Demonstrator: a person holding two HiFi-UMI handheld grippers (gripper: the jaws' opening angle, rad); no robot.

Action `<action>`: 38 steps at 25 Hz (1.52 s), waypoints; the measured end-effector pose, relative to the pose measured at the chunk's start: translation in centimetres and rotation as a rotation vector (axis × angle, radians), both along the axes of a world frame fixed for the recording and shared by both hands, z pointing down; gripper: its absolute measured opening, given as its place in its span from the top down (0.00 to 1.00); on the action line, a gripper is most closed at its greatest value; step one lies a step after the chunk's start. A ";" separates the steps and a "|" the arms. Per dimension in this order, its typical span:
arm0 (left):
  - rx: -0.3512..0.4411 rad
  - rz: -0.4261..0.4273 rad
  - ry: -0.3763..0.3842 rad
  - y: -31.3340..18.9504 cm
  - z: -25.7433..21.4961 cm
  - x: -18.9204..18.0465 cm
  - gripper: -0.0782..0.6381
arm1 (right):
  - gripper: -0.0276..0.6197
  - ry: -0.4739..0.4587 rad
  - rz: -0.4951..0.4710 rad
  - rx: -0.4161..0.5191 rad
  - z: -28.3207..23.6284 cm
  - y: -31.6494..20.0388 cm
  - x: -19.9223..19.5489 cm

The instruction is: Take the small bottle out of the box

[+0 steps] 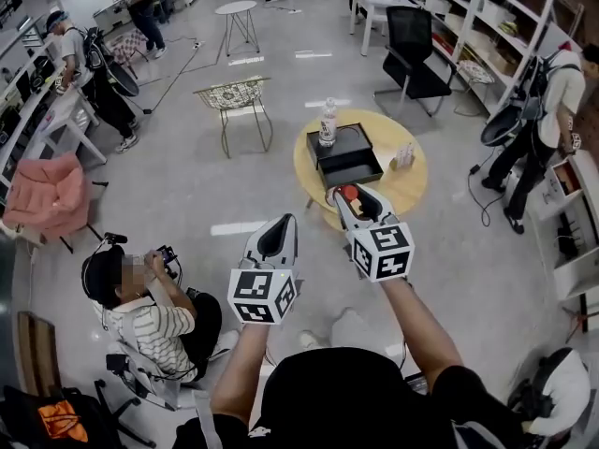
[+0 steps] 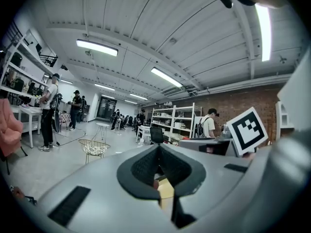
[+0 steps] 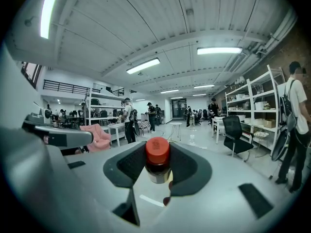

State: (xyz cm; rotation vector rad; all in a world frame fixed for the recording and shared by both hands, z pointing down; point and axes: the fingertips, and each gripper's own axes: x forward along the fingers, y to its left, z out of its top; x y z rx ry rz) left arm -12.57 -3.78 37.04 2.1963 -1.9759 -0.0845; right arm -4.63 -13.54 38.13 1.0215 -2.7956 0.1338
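Note:
A small dark bottle (image 1: 349, 195) with a red cap sits between the jaws of my right gripper (image 1: 348, 197), which is shut on it. It hangs over the near edge of the round yellow table (image 1: 415, 187). In the right gripper view the small bottle (image 3: 157, 160) stands upright between the dark pads (image 3: 187, 171). The open black box (image 1: 348, 157) lies on the table beyond it. My left gripper (image 1: 280, 224) is held lower left of the table. Its jaws meet at the tip, with nothing between them, in the left gripper view (image 2: 159, 148).
A tall clear bottle (image 1: 328, 123) stands behind the box, and a small card stand (image 1: 404, 157) is on the table's right. A person crouches at my left (image 1: 140, 307). A wire chair (image 1: 234, 97), a black office chair (image 1: 413, 50) and shelves (image 1: 487, 26) ring the table.

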 end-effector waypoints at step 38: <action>0.029 -0.044 -0.017 5.2 -3.3 16.0 0.88 | 0.75 -0.028 -0.097 0.062 -4.1 6.7 15.2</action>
